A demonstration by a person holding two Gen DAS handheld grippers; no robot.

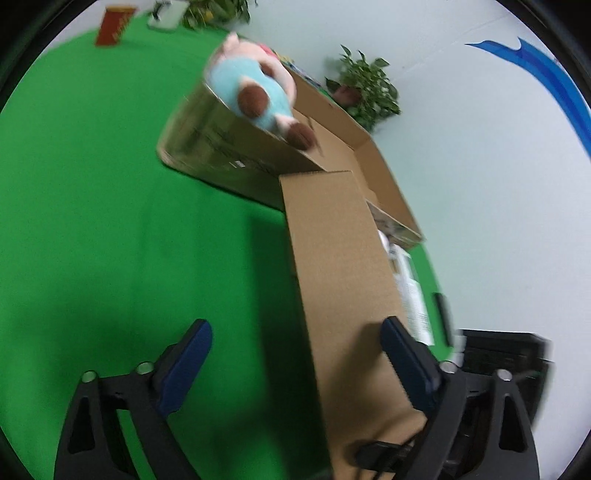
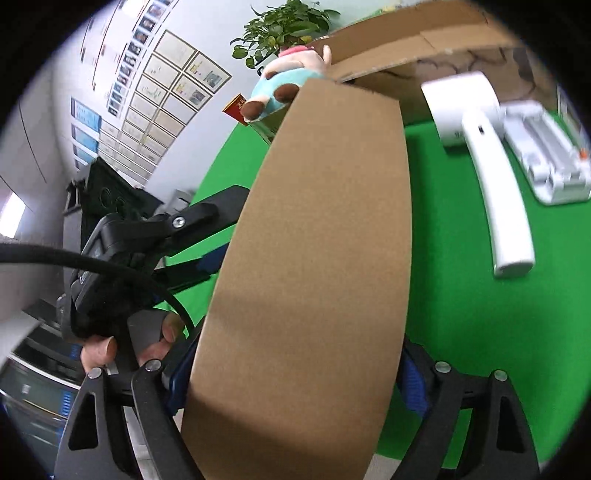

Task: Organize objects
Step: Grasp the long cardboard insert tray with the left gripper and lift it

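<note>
An open cardboard box (image 1: 236, 155) lies on the green table (image 1: 110, 221). A pink and blue plush pig (image 1: 255, 88) rests on the box's rim; it also shows in the right wrist view (image 2: 284, 85). One long cardboard flap (image 1: 340, 266) reaches toward me. My left gripper (image 1: 295, 354) is open, and the flap passes between its fingers by the right finger (image 1: 402, 354). In the right wrist view the same flap (image 2: 314, 240) fills the gap of my right gripper (image 2: 291, 384); its jaws stand wide on either side. The left gripper (image 2: 207, 258) shows beyond the flap.
A white handheld device (image 2: 480, 147) and a white tray-like item (image 2: 546, 158) lie on the green cloth to the right. A red box (image 1: 112, 26) and potted plants (image 1: 365, 92) stand at the table's far edge. Black equipment (image 1: 498, 354) sits beyond the table.
</note>
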